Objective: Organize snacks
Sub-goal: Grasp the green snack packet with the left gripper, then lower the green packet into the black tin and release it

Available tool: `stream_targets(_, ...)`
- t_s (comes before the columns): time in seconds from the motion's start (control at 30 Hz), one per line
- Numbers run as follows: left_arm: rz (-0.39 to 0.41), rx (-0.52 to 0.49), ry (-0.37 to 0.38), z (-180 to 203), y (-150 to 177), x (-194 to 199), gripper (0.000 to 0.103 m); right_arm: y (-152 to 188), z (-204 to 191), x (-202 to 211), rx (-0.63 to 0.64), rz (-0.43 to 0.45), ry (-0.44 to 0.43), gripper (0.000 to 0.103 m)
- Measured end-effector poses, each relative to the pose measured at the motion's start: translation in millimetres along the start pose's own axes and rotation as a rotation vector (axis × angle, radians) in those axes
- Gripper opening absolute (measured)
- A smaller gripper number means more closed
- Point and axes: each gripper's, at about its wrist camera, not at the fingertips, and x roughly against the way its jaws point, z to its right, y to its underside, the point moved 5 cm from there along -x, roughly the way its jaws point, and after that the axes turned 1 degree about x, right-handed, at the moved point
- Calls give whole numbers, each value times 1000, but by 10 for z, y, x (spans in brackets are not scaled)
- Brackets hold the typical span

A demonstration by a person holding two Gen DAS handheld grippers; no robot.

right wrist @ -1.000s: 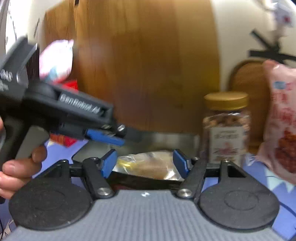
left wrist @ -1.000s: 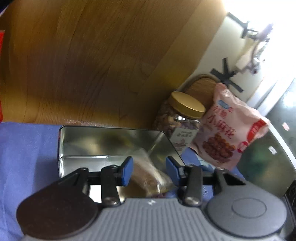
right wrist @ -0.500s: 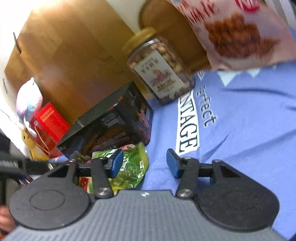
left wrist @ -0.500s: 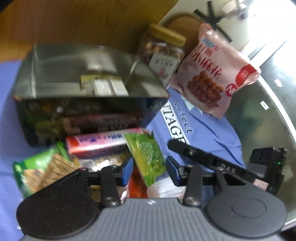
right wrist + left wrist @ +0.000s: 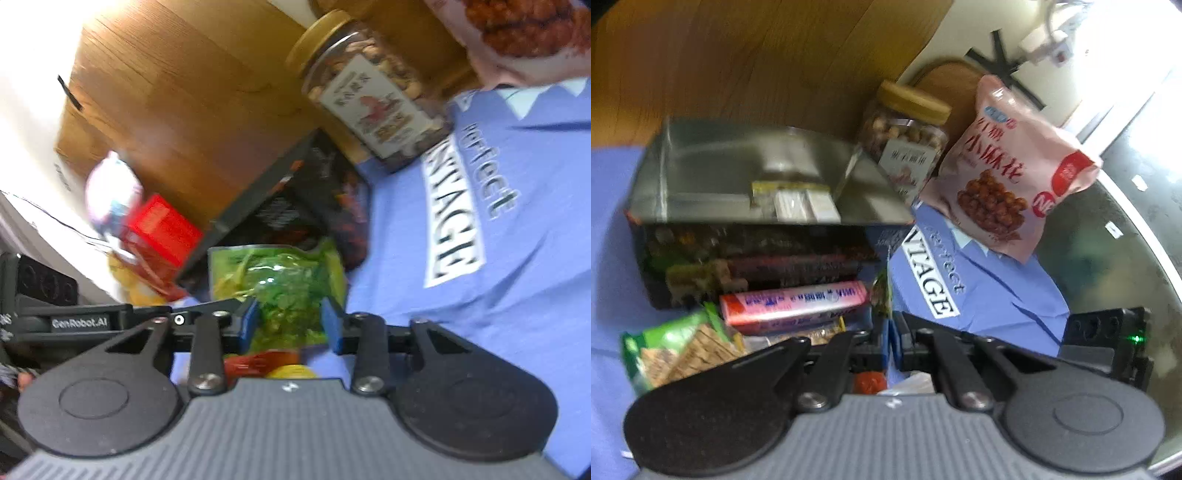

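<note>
A dark tin box (image 5: 757,236) with a shiny open inside holds a small packet (image 5: 798,199). In front of it lie a pink bar (image 5: 794,302), a green cracker pack (image 5: 672,350) and a green snack packet (image 5: 280,291). My left gripper (image 5: 890,339) is shut on the thin edge of the green packet (image 5: 882,295). My right gripper (image 5: 290,325) stands part-open with the same green packet between its blue pads (image 5: 247,325), which lie at its sides.
A nut jar with a gold lid (image 5: 905,147) and a pink snack bag (image 5: 1008,177) stand behind the box on a blue cloth (image 5: 990,295). A wooden panel (image 5: 757,62) rises behind. A red box (image 5: 162,229) lies at the left.
The left gripper has closed on the green packet's edge. The right gripper has moved left over the packet and narrowed around it.
</note>
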Motion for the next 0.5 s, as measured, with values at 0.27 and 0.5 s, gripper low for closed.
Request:
stream_targets(0.27,165,-77,-11,108,-435,512,3,-330,-572,-34,86,104,-57,36)
stream_targets(0.5,190,-18,-121,-334,-736,382,16,-522,-913,-535,286,140,75,38)
